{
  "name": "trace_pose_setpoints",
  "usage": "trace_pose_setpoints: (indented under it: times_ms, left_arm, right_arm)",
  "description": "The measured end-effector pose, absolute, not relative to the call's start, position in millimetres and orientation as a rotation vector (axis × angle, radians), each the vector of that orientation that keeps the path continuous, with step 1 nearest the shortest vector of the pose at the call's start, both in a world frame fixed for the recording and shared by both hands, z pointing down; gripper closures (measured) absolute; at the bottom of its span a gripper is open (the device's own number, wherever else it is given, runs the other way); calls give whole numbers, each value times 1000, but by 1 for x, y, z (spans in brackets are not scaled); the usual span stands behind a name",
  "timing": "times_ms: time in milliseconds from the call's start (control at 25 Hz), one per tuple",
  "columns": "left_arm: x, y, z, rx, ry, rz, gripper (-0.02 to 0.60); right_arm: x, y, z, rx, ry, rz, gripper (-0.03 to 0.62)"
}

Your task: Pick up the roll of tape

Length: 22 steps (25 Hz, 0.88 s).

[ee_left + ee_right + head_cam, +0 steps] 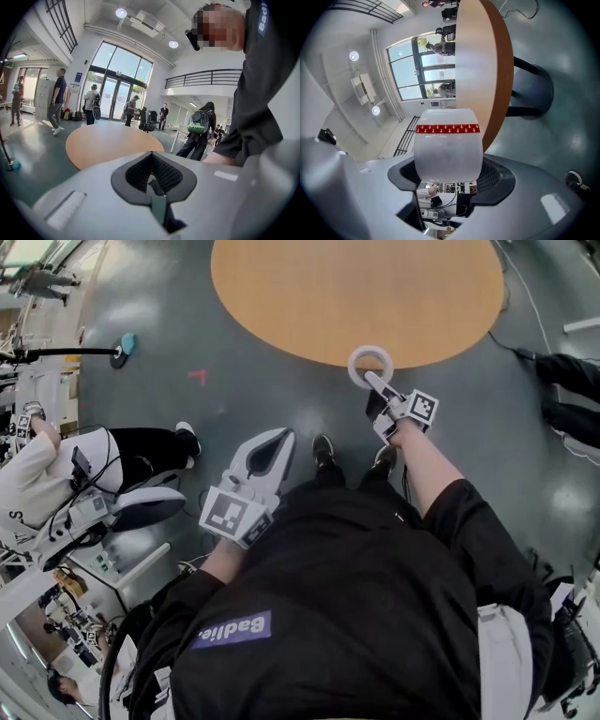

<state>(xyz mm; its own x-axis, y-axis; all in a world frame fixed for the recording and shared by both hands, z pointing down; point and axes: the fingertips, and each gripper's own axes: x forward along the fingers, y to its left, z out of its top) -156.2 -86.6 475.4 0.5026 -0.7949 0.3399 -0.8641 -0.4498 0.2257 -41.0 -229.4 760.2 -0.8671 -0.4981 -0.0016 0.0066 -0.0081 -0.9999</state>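
Note:
The roll of tape [353, 367] is a white ring, held on edge just in front of the near rim of the round wooden table [356, 296]. My right gripper [373, 381] is shut on it from below. In the right gripper view the roll [448, 150] fills the gap between the jaws and carries a red band with white arrows; the table [476, 61] stands behind it. My left gripper [277, 439] hangs lower left, away from the table, jaws shut with nothing between them. In the left gripper view its tips [152, 157] meet, and the table [108, 143] lies beyond.
A person [56, 474] sits at a cluttered desk on the left. Another person's legs [572, 390] show at the right edge. A blue-tipped pole [127, 343] lies on the grey floor at the far left. A cable [525, 296] runs past the table. Several people stand by glass doors [112, 101].

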Motion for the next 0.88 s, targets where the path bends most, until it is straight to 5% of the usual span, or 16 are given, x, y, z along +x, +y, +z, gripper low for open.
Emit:
trace_pose_setpoints:
  times_ms: [880]
  left_arm:
    - [-151, -124, 443, 2574, -1238, 55, 566]
  right_arm:
    - [-43, -218, 612, -458, 1928, -1702, 289]
